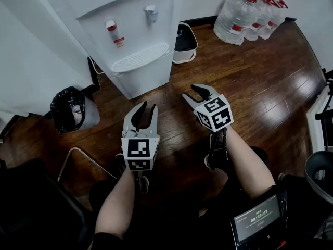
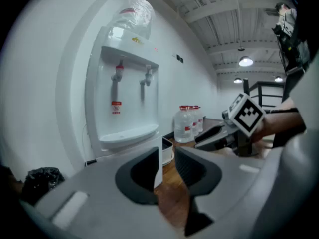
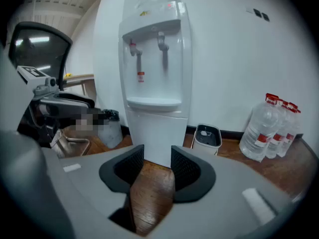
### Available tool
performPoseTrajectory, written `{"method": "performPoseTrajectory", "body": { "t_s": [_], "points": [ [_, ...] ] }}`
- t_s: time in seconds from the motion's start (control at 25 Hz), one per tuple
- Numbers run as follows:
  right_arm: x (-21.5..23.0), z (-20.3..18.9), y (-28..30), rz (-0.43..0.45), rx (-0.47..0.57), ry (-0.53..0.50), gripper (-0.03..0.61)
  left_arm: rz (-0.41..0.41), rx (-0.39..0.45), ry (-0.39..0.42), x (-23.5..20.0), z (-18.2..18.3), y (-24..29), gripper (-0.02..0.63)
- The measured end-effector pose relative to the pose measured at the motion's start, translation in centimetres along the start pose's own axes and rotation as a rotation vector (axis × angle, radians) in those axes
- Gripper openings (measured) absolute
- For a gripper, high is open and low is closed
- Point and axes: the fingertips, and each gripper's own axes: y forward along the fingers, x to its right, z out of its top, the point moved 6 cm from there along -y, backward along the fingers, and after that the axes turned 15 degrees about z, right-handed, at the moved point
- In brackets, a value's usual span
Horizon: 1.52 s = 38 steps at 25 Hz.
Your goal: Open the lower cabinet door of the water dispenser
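Note:
A white water dispenser [image 1: 130, 30] stands against the wall, with a red tap and a grey tap above a drip tray. Its lower cabinet door [image 3: 155, 136] is closed, also seen as the cabinet door [image 1: 148, 77] from above. My left gripper [image 1: 145, 113] hovers over the wood floor short of the dispenser, open with nothing between its jaws. My right gripper [image 1: 195, 95] is beside it to the right, a little nearer the cabinet, also open and empty. In the left gripper view the dispenser [image 2: 127, 103] is ahead and the right gripper [image 2: 219, 136] shows at right.
A black bin bag [image 1: 67, 111] sits left of the dispenser. A small white-rimmed bin [image 1: 184, 43] stands to its right, and several large water bottles [image 1: 250, 14] lie further right by the wall. A metal chair frame [image 1: 78, 160] is at my lower left.

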Motion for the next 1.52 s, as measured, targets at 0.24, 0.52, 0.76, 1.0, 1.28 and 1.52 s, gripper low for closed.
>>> {"method": "performPoseTrajectory", "body": {
  "t_s": [0.24,0.52,0.76,1.0,1.28,1.52],
  "points": [
    [4.4,-0.3,4.7,0.062,-0.132,-0.027,0.173,-0.017,-0.101,0.041,-2.1,-2.3,3.5,0.123],
    [10.5,1.2,11.4,0.228,-0.335,-0.283,0.173,-0.125,-0.081,-0.136,-2.1,1.5,5.7,0.118],
    [12.7,2.1,16.3,0.285,-0.390,-0.408,0.237,-0.149,-0.182,-0.147,-2.5,1.2,7.2,0.114],
    [15.0,3.0,19.2,0.425,-0.341,-0.445,0.275,-0.163,-0.191,-0.191,-2.8,1.4,8.5,0.107],
    [14.9,2.6,19.3,0.513,-0.317,-0.469,0.254,-0.161,-0.228,-0.276,-3.2,1.0,7.9,0.097],
    [14.7,2.3,18.9,0.467,-0.242,-0.418,0.224,-0.173,-0.222,-0.282,-2.5,1.3,7.6,0.095]
  ]
}}
